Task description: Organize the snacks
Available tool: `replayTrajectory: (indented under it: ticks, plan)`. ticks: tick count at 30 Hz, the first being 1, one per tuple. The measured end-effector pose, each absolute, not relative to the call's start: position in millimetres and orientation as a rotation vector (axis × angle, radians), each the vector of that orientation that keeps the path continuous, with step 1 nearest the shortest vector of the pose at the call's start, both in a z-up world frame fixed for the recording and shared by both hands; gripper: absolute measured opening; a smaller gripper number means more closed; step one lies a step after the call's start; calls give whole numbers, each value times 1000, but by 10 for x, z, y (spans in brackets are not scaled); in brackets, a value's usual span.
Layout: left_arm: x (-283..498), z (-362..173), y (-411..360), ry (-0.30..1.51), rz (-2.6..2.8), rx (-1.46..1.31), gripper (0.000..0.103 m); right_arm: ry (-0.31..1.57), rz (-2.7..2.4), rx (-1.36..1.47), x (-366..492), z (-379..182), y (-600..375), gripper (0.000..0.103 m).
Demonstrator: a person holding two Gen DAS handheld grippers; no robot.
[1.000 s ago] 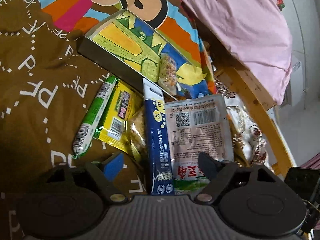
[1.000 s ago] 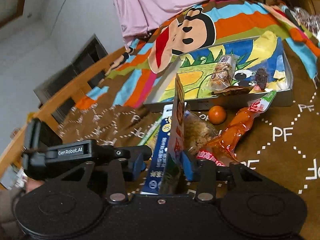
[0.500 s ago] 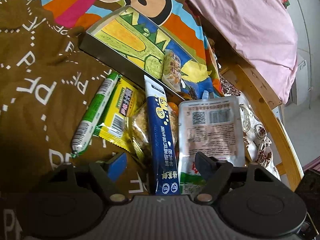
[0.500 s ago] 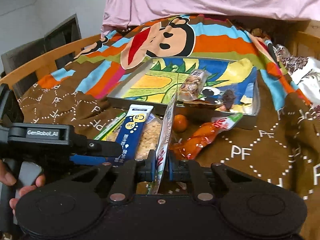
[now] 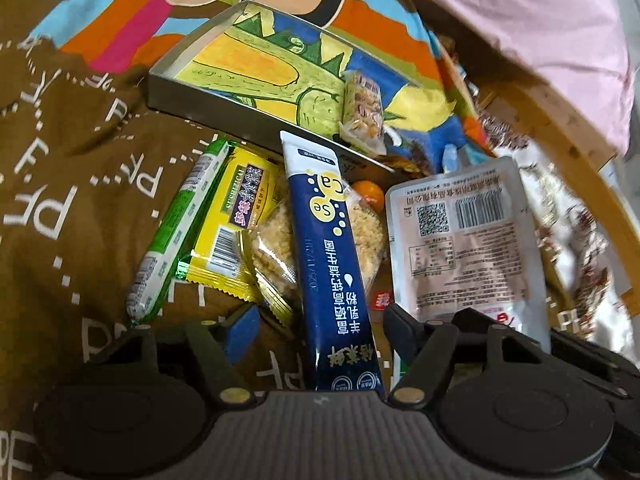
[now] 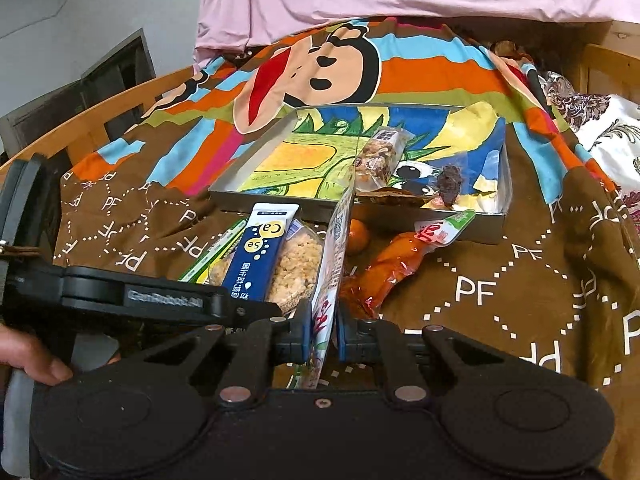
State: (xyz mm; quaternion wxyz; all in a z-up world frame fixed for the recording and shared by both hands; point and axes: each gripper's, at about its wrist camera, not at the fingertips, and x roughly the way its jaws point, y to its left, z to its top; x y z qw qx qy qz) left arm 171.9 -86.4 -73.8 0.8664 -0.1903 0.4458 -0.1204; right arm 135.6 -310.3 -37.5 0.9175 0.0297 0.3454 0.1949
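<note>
Right gripper clamped on the white pouch, held on edge above the snack pile; left gripper open, jaws just been narrowing, blue stick between them but pads not pressing; box lies just beyond the pile, two snacks already inside. Likely step: carry pouch to box; lift clear of stick and rice cake first, lay it flat on bare box floor, don't release early; grip is thin at the pouch edge, may slip.
</note>
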Motion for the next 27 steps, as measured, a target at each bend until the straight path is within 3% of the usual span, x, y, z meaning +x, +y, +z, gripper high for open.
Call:
replayTrajectory:
  ticks: [4, 8, 11, 27]
  plan:
    - [1742, -687, -1046, 956, -210, -273, 68, 708, 403, 48, 1350, -377, -3091, 13]
    - [1714, -664, -1137, 955, -171, -177, 52, 706, 403, 43, 1345, -377, -3080, 13]
    - [1674, -636, -1123, 953, -181, -166, 46, 702, 405, 34, 1340, -374, -3067, 13]
    - [1335, -616, -890, 950, -226, -204, 44, 685, 419, -34, 1265, -354, -2984, 13]
